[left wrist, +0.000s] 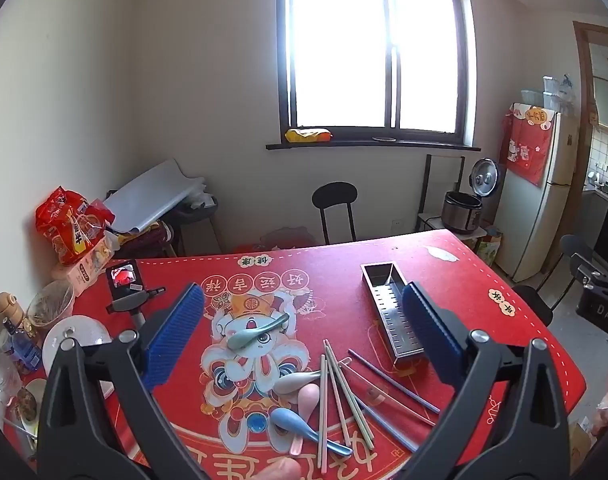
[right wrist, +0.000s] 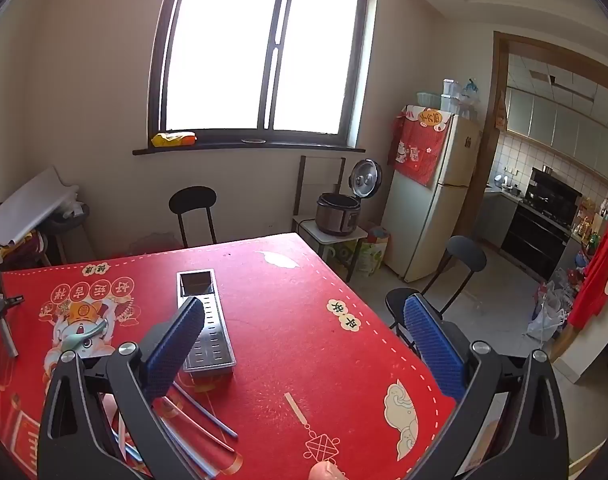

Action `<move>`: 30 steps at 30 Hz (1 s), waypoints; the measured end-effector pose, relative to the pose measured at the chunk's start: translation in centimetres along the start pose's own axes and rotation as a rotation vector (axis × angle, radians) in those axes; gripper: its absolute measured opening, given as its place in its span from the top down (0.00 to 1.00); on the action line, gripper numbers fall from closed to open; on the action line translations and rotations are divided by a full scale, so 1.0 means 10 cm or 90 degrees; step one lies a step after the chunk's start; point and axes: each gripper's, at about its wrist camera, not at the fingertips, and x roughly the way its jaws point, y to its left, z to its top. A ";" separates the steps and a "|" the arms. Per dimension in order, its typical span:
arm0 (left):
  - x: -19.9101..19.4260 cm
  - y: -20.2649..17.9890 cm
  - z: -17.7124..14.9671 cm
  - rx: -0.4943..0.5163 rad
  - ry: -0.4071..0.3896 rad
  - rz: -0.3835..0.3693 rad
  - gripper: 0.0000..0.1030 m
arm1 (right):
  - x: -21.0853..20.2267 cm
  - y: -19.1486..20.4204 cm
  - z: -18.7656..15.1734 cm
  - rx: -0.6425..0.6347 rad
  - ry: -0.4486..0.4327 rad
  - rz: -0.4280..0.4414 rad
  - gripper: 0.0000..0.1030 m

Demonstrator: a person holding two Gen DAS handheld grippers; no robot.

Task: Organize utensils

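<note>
Pastel chopsticks (left wrist: 344, 392) and several spoons lie scattered on the red table mat (left wrist: 336, 276): a green spoon (left wrist: 255, 332), a grey spoon (left wrist: 295, 380), a pink spoon (left wrist: 308, 400) and a blue spoon (left wrist: 299, 426). A steel perforated utensil tray (left wrist: 390, 312) stands to their right. My left gripper (left wrist: 304, 304) hangs open above the spoons, nothing between its blue pads. My right gripper (right wrist: 304, 312) is open over bare mat, right of the tray (right wrist: 205, 320); chopsticks (right wrist: 207, 416) show under its left finger, and the green spoon (right wrist: 83, 334) lies further left.
A phone on a small tripod (left wrist: 127, 284), bowls (left wrist: 49, 308), a bottle and snack packs (left wrist: 73, 228) crowd the table's left edge. Black chairs (right wrist: 436, 276) stand by the table's right side, another chair (left wrist: 335, 208) behind it. A rice cooker (right wrist: 340, 212) and fridge (right wrist: 436, 192) are beyond.
</note>
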 end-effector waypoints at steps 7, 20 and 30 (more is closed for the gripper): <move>0.01 0.00 0.01 0.004 0.002 0.002 0.05 | 0.00 -0.01 0.00 0.000 0.001 0.001 0.05; -0.07 -0.01 0.05 0.008 -0.009 0.003 0.05 | 0.00 -0.02 0.01 0.003 0.000 0.002 0.05; -0.05 0.00 0.04 0.010 -0.010 0.001 0.05 | -0.01 -0.02 0.00 0.004 0.000 0.002 0.05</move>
